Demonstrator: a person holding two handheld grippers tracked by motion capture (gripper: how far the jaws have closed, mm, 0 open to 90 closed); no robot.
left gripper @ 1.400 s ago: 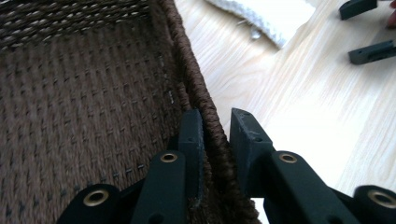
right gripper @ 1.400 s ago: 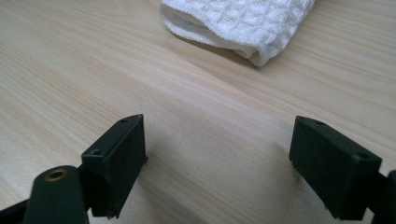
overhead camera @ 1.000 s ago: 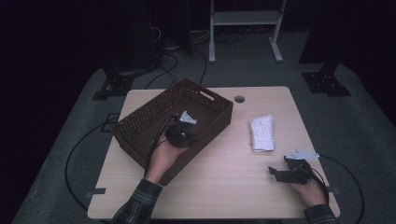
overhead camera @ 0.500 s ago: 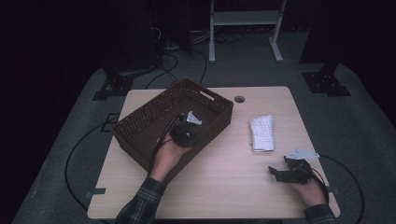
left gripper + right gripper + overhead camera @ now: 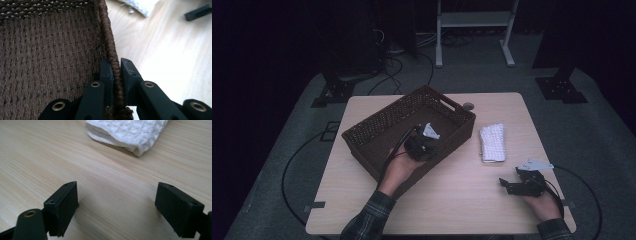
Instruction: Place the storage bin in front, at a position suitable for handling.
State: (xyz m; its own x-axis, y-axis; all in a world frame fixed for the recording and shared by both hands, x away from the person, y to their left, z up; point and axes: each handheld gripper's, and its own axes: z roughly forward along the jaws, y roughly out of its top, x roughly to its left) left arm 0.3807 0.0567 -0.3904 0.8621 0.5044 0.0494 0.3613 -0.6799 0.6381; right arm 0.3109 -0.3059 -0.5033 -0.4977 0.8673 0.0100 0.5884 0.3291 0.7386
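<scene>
The high view looks forward and down on the whole bench (image 5: 462, 200) from above the person's side. The left gripper view sits close against the woven basket's (image 5: 50, 62) rim, looking along it. The right gripper view skims low over the bench toward the folded white towel (image 5: 130, 132), which the high view shares.

High view dim, dark surround, slightly soft. Gripper views bright, evenly lit; near jaws blurred, soft shadows beneath.
</scene>
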